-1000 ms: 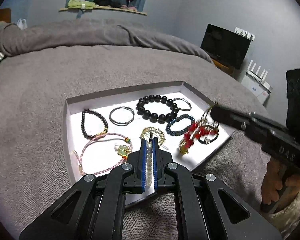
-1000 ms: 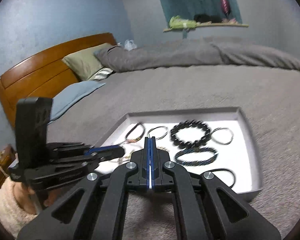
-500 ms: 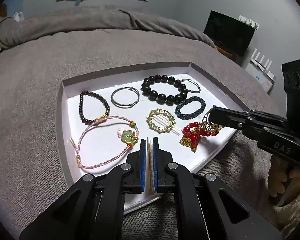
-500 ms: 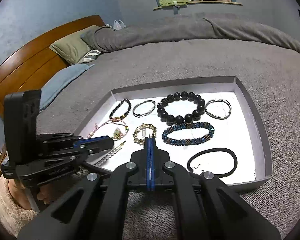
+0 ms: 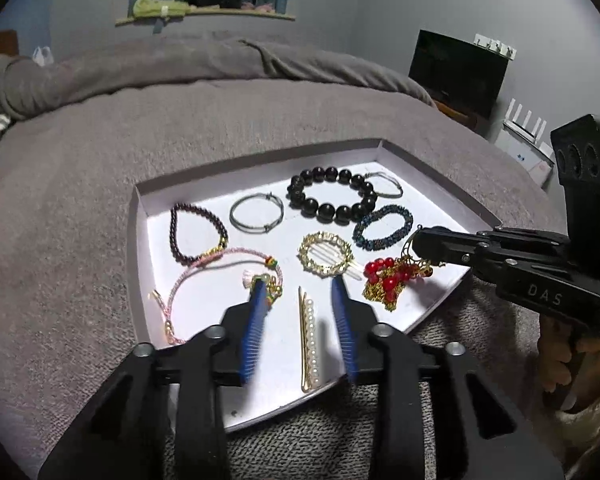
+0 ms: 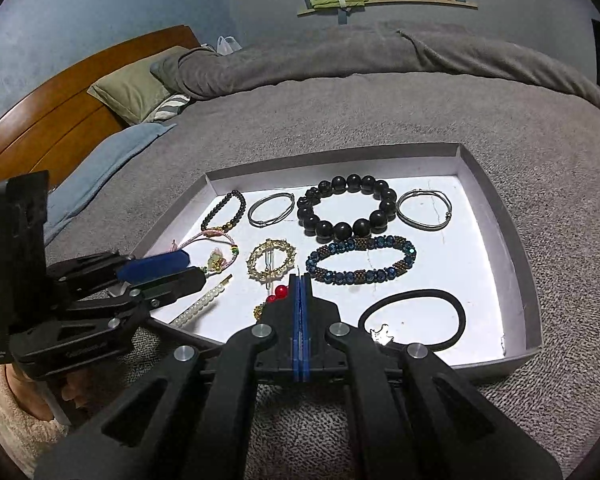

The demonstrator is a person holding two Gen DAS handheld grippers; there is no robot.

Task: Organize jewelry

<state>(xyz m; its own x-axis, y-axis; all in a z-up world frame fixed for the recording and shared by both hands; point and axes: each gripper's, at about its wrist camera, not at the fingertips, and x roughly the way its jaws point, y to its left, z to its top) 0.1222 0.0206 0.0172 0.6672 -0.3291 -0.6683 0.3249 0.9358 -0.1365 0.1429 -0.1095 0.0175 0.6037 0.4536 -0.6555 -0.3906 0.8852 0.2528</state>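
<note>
A shallow grey tray (image 5: 260,160) with a white floor lies on the bed and holds several bracelets and hair pieces. My left gripper (image 5: 298,286) is open; a pearl hair clip (image 5: 310,340) lies flat on the tray floor between its fingers. My right gripper (image 6: 300,280) is shut on the red bead and gold chain piece (image 5: 392,278), whose beads rest on the tray near its front right edge. In the right wrist view the red beads (image 6: 280,292) show just left of the shut fingers, and the pearl clip (image 6: 200,302) lies under the left gripper (image 6: 172,270).
In the tray: a black bead bracelet (image 6: 348,206), a blue bead bracelet (image 6: 360,258), a black hair tie (image 6: 412,318), a gold round clip (image 5: 326,254), a pink cord bracelet (image 5: 220,280), two wire bangles. Grey blanket (image 5: 180,120) all around; headboard (image 6: 60,112) at left.
My left gripper has opened and let go of the pearl hair clip, which now lies on the tray floor. My right gripper has lowered the red bead piece onto the tray.
</note>
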